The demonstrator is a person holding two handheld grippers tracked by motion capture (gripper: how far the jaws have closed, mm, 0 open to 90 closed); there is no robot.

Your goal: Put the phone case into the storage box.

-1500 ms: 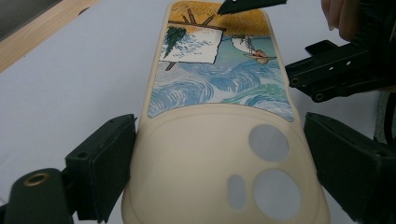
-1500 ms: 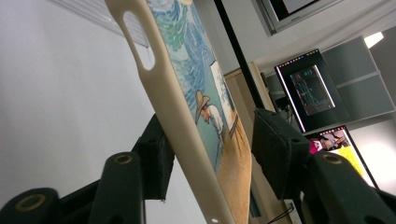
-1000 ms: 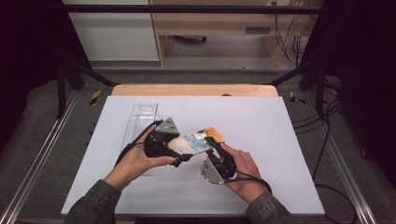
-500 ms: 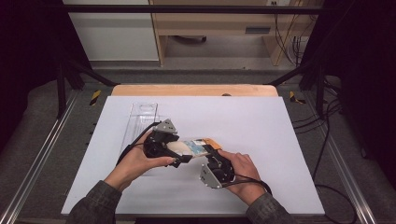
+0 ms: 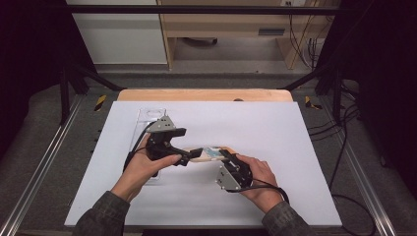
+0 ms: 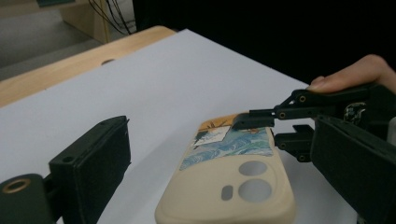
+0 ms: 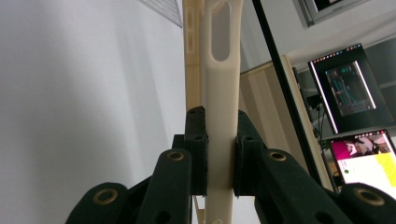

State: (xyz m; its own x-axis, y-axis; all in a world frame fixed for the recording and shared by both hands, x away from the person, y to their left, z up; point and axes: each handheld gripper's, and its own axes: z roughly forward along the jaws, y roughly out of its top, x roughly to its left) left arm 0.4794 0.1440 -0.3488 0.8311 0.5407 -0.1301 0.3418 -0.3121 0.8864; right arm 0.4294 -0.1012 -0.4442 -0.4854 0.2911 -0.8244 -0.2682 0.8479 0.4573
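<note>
Your right gripper [image 5: 227,156] sits just right of centre in the lower half of the high view, and its jaws have just been closing: in the right gripper view they are now clamped on the cream edge of the phone case [image 7: 219,93], one pad pressing on each side of the rim. In the high view the phone case [image 5: 212,153] lies low over the white sheet [image 5: 295,147] that covers the bench [image 5: 206,94], near the middle of the frame, between your two grippers. Your left gripper [image 5: 194,153] comes in from the left with its jaws spread wide; in the left gripper view the phone case [image 6: 233,177] lies between them at lower centre, camera cut-outs facing up and a blue wave print on its back, with the left jaw well clear of it and the right jaw just beside its edge. In that view your right gripper [image 6: 254,122] pinches the far end of the case at centre right. A clear plastic tray [image 5: 147,120] lies on the sheet behind your left hand [image 5: 142,167].
</note>
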